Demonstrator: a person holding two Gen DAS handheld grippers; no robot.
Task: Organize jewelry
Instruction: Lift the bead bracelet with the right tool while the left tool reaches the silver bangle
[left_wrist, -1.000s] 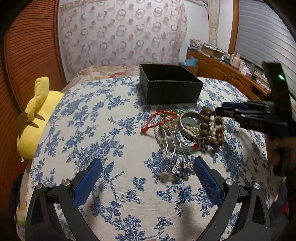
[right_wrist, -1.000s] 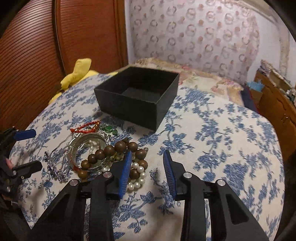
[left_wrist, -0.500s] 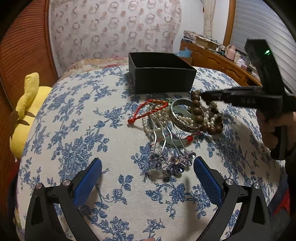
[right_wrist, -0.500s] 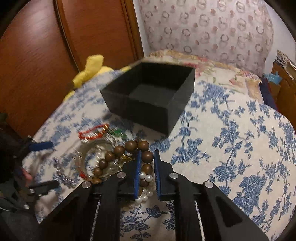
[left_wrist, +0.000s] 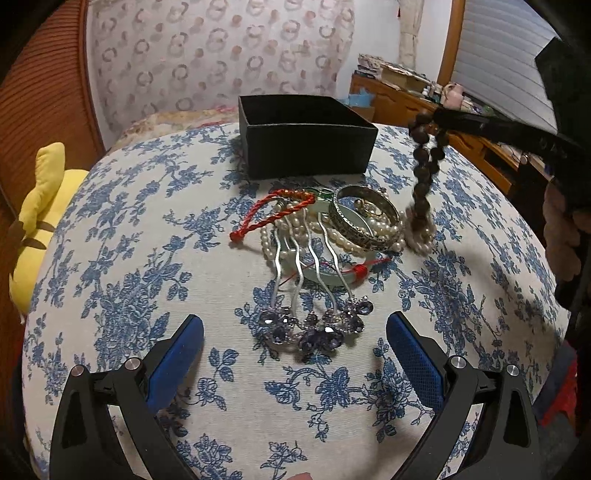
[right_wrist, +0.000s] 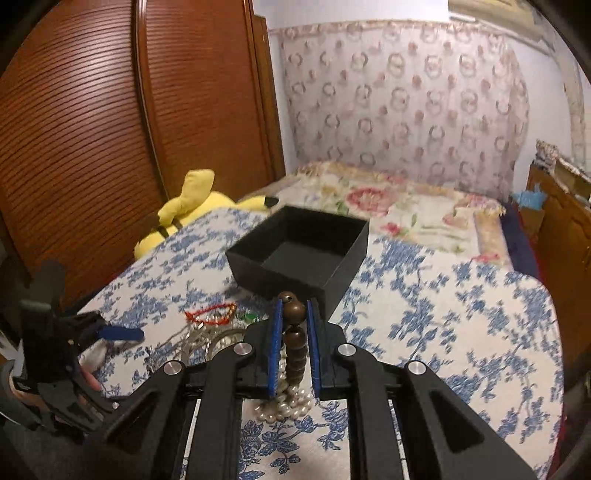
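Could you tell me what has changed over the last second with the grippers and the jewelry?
The right gripper closed on the brown bead bracelet and lifted it off the pile; it now hangs from the tips. The left gripper stayed open near the hair comb. The black box and the remaining jewelry look undisturbed.

**Blue-floral cloth surface and its load**

Rounded surface under a white cloth with blue flower print (left_wrist: 122, 258). Black open-top box (left_wrist: 306, 147) stands at the far side. Just in front of it, a tangled heap: red cord bracelet (left_wrist: 273, 212), engraved metal bangle (left_wrist: 364, 218), pearl strands (left_wrist: 295, 230), pale green bangle with red thread (left_wrist: 332, 275). Silver hair comb with purple stones (left_wrist: 314, 306) lies nearest, prongs over the pearls. Yellow plush toy (left_wrist: 40, 218) at the left edge.
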